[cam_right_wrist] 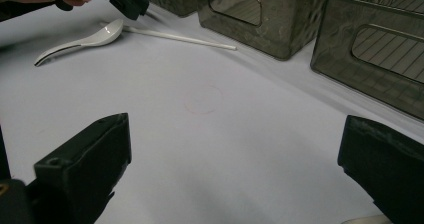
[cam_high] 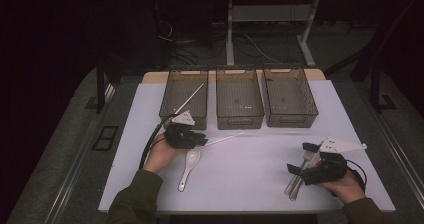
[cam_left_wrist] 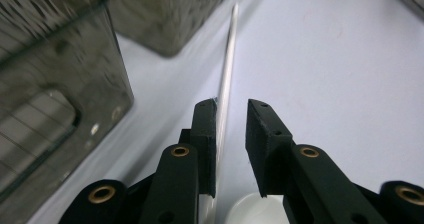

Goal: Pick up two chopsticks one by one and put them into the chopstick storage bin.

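A white chopstick (cam_high: 225,139) (cam_left_wrist: 227,59) (cam_right_wrist: 185,36) lies on the white mat in front of the bins. My left gripper (cam_high: 202,140) (cam_left_wrist: 231,103) is low over its near end. The stick runs between the jaws against the left pad, with a clear gap to the right pad. A white ceramic spoon (cam_high: 189,165) (cam_right_wrist: 95,36) lies just below that gripper. My right gripper (cam_high: 300,158) (cam_right_wrist: 235,129) rests near the front right with its jaws wide apart and nothing between them.
Three dark see-through bins stand in a row at the back: left (cam_high: 172,96), middle (cam_high: 240,120), right (cam_high: 290,119). The left bin holds another white chopstick (cam_high: 190,98). Some metal cutlery (cam_high: 295,184) lies beneath my right gripper. The mat's front edge (cam_high: 250,206) is close to both hands.
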{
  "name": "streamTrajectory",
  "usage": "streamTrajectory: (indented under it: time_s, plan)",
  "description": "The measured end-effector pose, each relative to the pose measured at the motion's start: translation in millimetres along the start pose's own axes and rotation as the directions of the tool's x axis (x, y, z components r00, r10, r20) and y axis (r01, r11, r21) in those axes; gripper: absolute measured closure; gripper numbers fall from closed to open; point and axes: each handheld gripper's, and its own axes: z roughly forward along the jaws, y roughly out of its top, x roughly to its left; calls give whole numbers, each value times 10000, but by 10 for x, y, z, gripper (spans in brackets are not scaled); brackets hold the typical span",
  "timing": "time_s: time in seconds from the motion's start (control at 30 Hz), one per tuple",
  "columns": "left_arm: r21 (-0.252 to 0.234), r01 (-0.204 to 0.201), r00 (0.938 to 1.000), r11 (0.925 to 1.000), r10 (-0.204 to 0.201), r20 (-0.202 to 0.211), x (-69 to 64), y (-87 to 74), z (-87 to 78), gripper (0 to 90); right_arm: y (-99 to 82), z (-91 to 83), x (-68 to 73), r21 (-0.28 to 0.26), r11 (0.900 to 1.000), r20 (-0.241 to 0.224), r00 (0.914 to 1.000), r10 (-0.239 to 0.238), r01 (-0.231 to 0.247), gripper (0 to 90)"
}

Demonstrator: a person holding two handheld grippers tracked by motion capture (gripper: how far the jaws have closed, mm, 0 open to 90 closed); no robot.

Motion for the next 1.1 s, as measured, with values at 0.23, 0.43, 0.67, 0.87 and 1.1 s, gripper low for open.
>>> streamTrajectory:
  time_s: [0.23, 0.43, 0.67, 0.87, 1.1]
  plan:
    - [401, 79, 9999, 9992, -75, -96, 33, -24, 87, 752, -1, 1, -6, 3, 10000, 2, 10000, -17, 17, 7]
    - [648, 150, 9998, 9978, -140, -172, 50, -36, 112, 766, 0, 3, -9, 15, 10000, -9, 10000, -38, 38, 6]
    - [867, 156, 9997, 9961, -138, -207, 56, -49, 145, 783, 0, 0, -12, 6, 10000, -13, 10000, -26, 26, 6]
    - [843, 180, 9997, 9963, -167, -163, 59, -55, 151, 800, 0, -1, -10, -4, 10000, -14, 10000, -17, 17, 6]
    - [814, 108, 9999, 9966, -98, -130, 61, -49, 155, 805, 1, 0, -8, 1, 10000, -16, 10000, -25, 25, 6]
